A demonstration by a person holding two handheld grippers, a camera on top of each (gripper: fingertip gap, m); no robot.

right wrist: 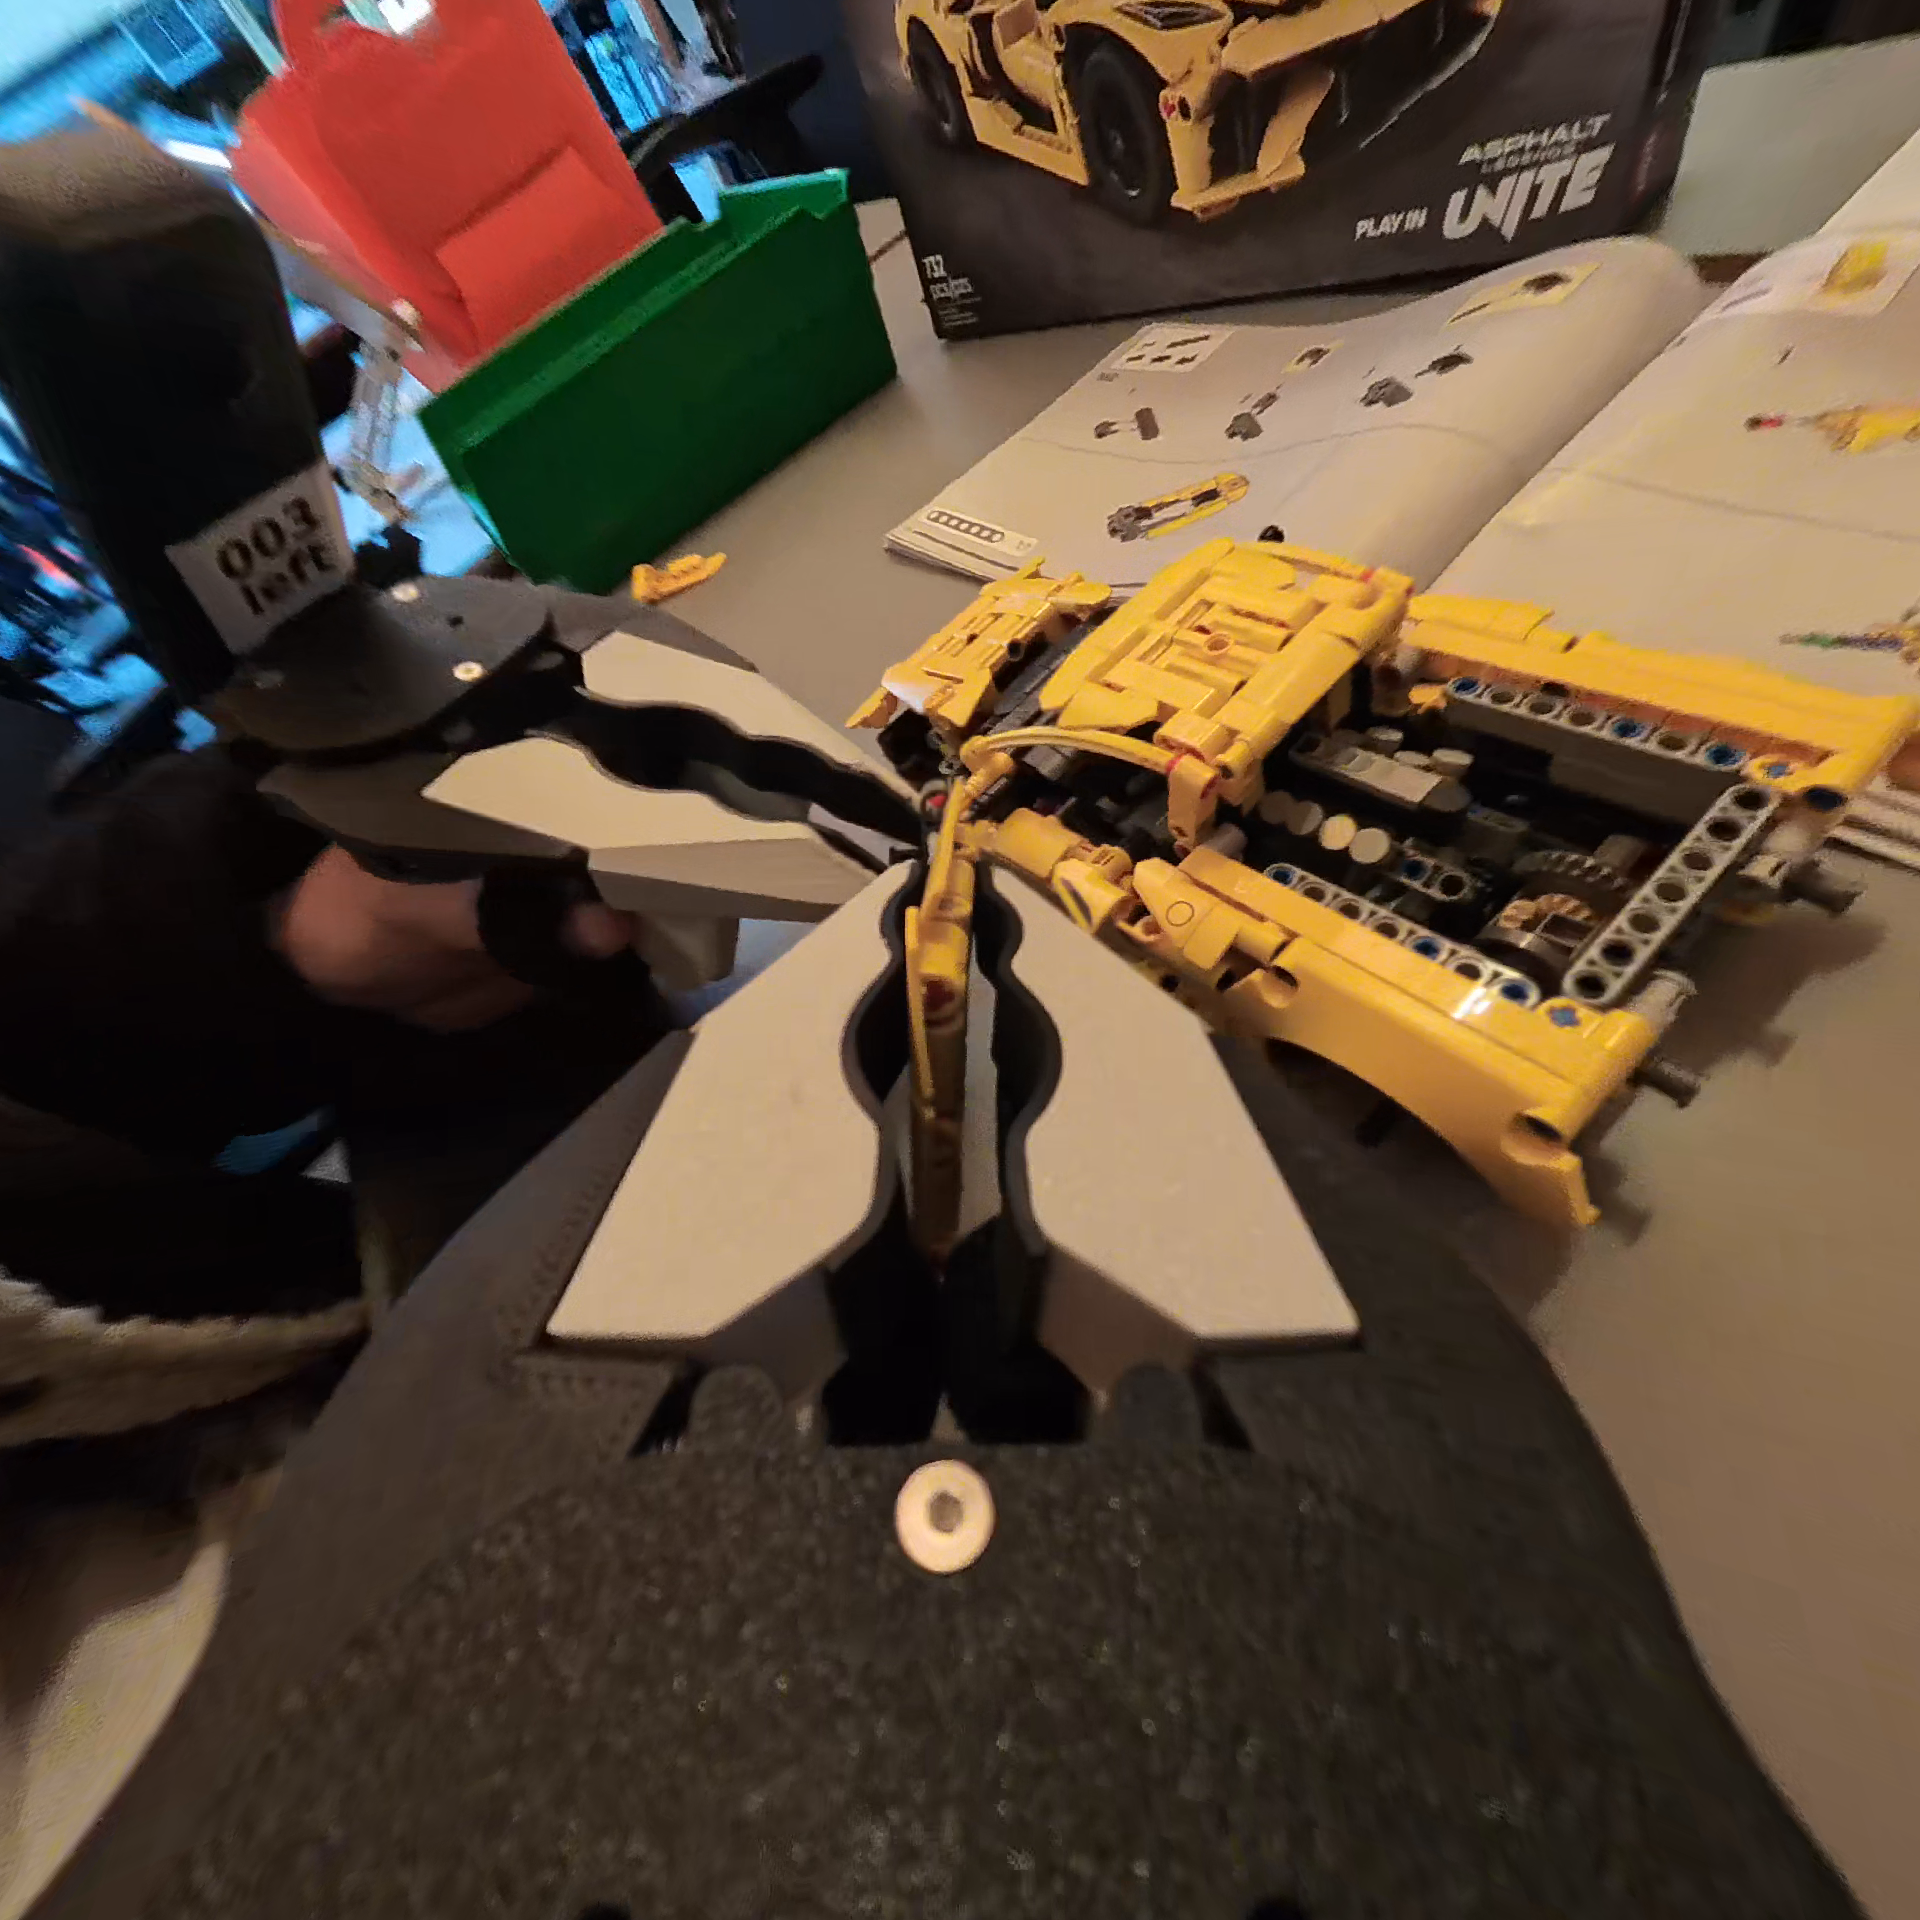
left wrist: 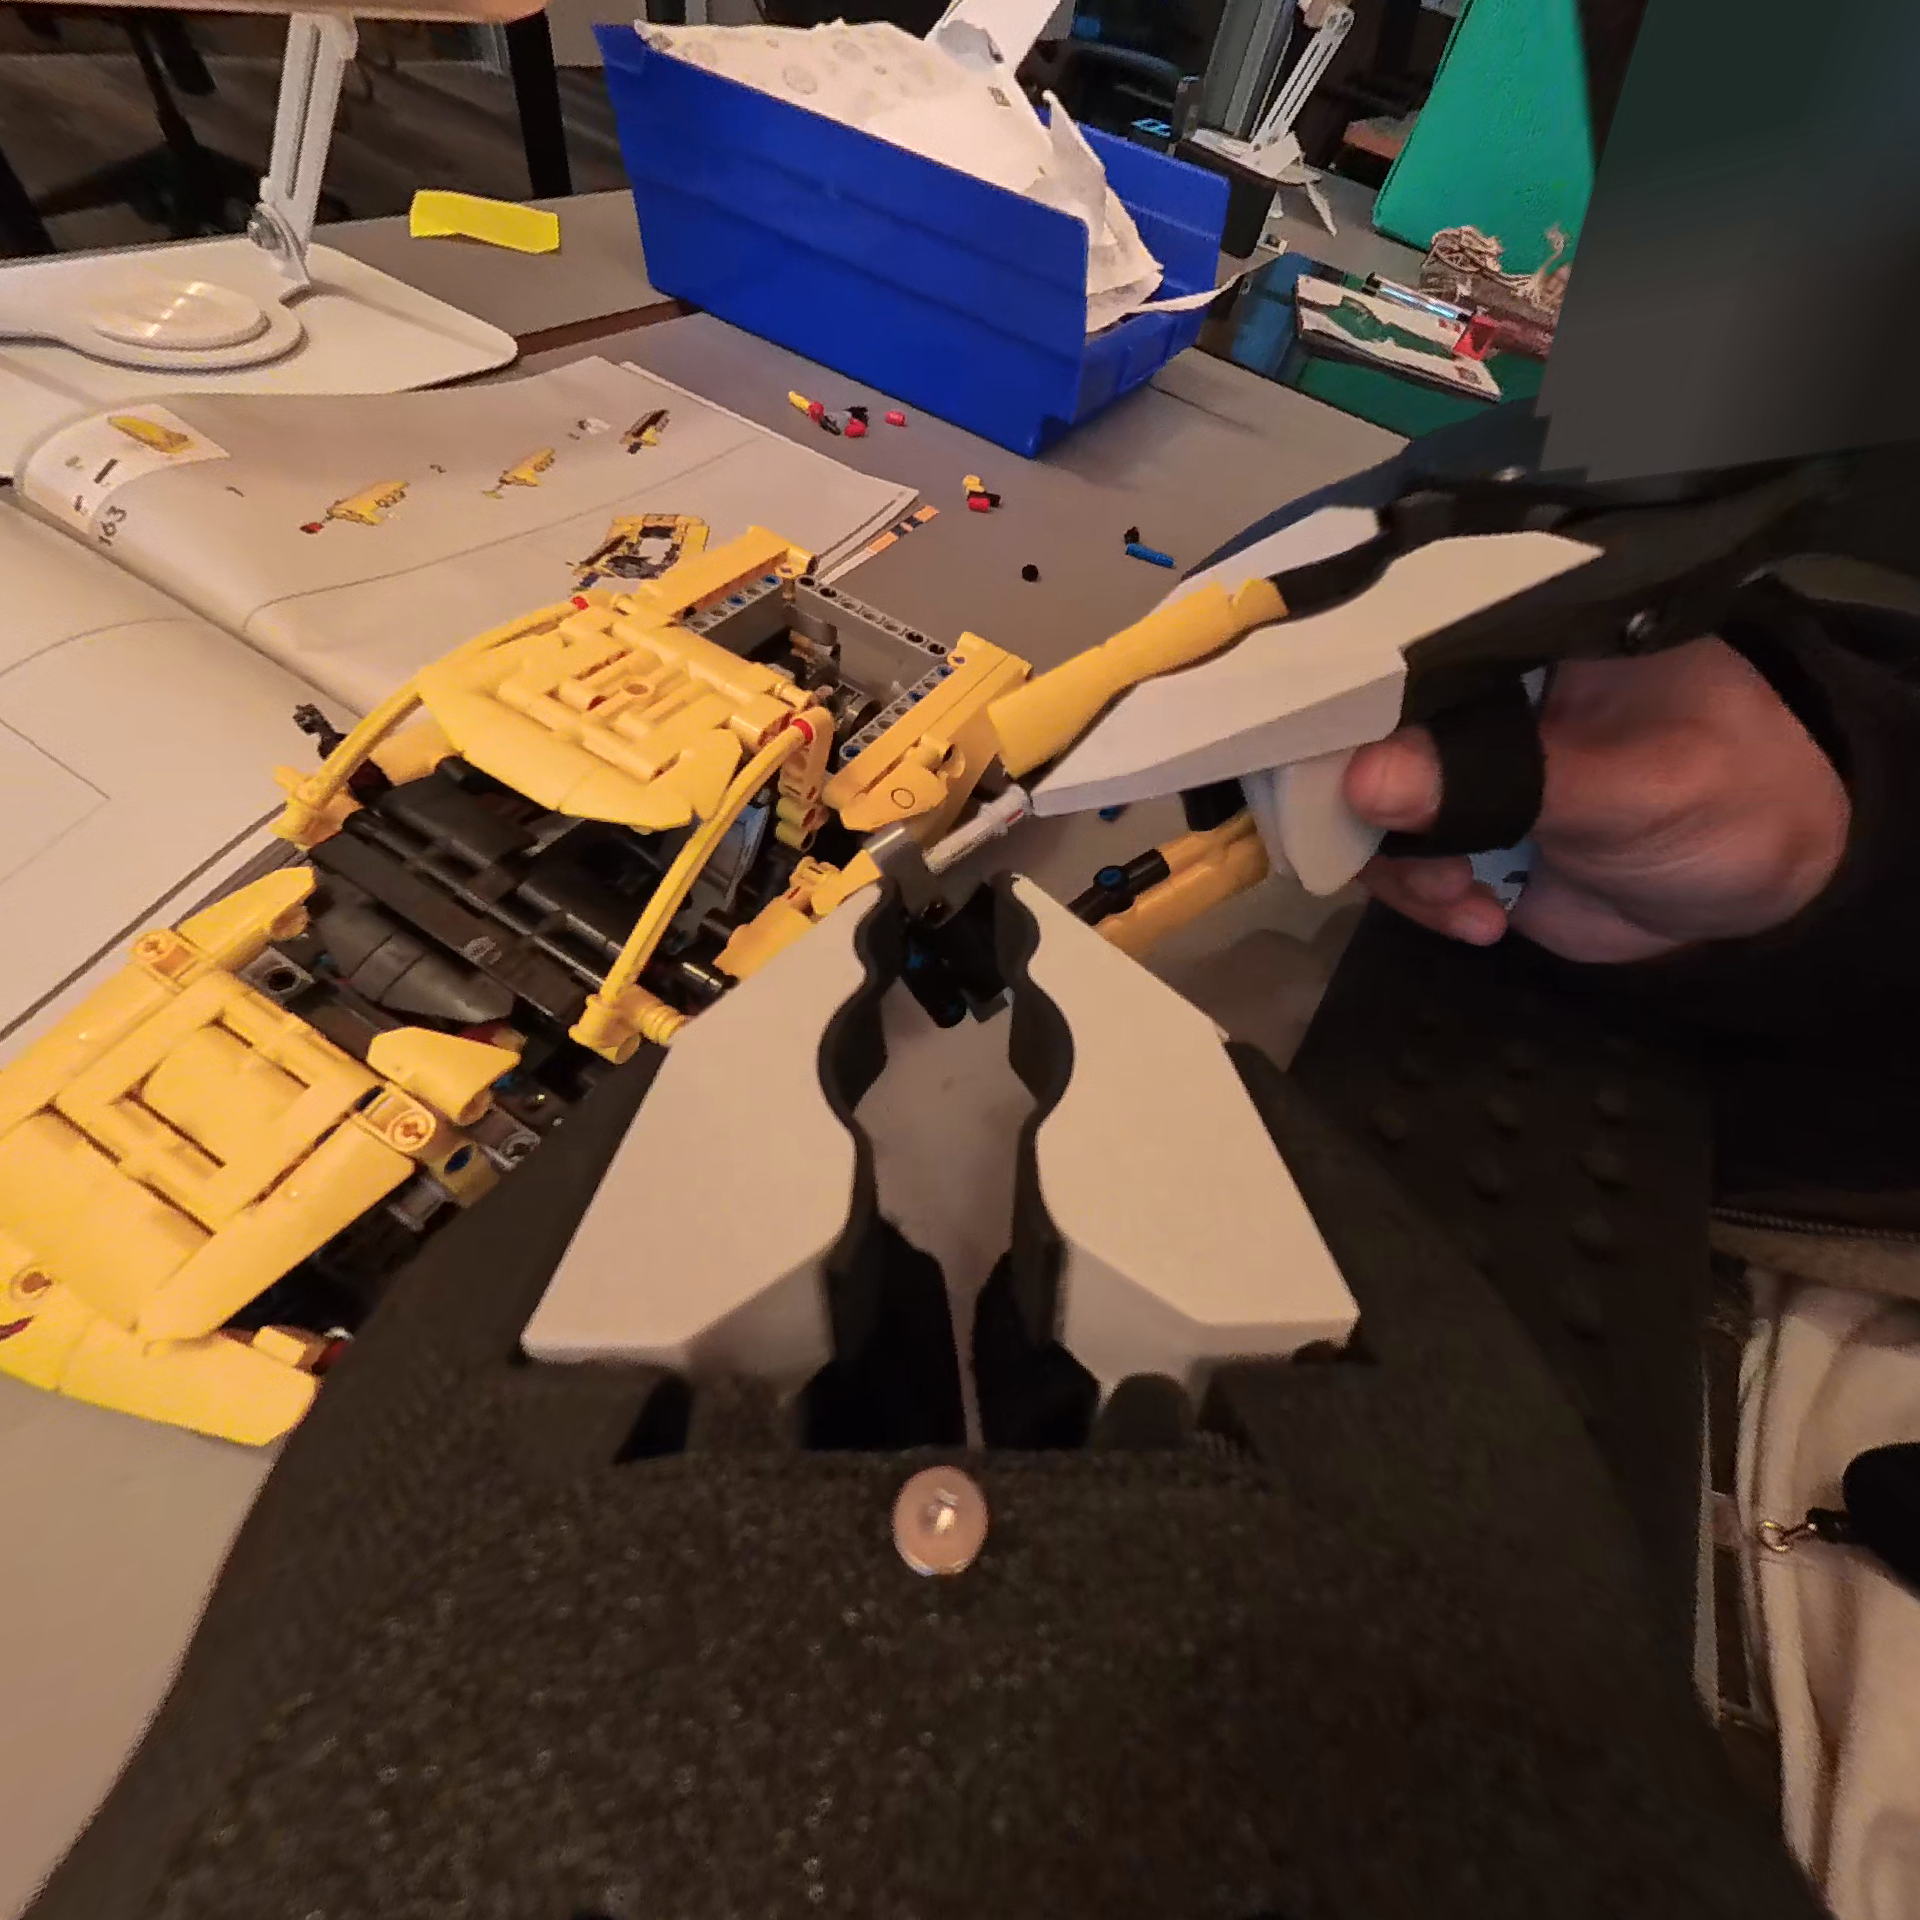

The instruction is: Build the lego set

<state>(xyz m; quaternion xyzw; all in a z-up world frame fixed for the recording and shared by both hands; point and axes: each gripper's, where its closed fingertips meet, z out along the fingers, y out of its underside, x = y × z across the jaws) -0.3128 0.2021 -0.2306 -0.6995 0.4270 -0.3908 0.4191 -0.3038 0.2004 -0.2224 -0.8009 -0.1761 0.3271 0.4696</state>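
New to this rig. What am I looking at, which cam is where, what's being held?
There is no robot here: a person holds a two-finger claw in each hand, each with a camera looking along its fingers. The left wrist view shows the left claw shut on a small black-and-grey part at the side of the yellow lego car. The right wrist view shows the right claw shut on a long yellow panel piece. On the grey table lie the open instruction booklet, the set's box, a blue bin and loose small pieces.
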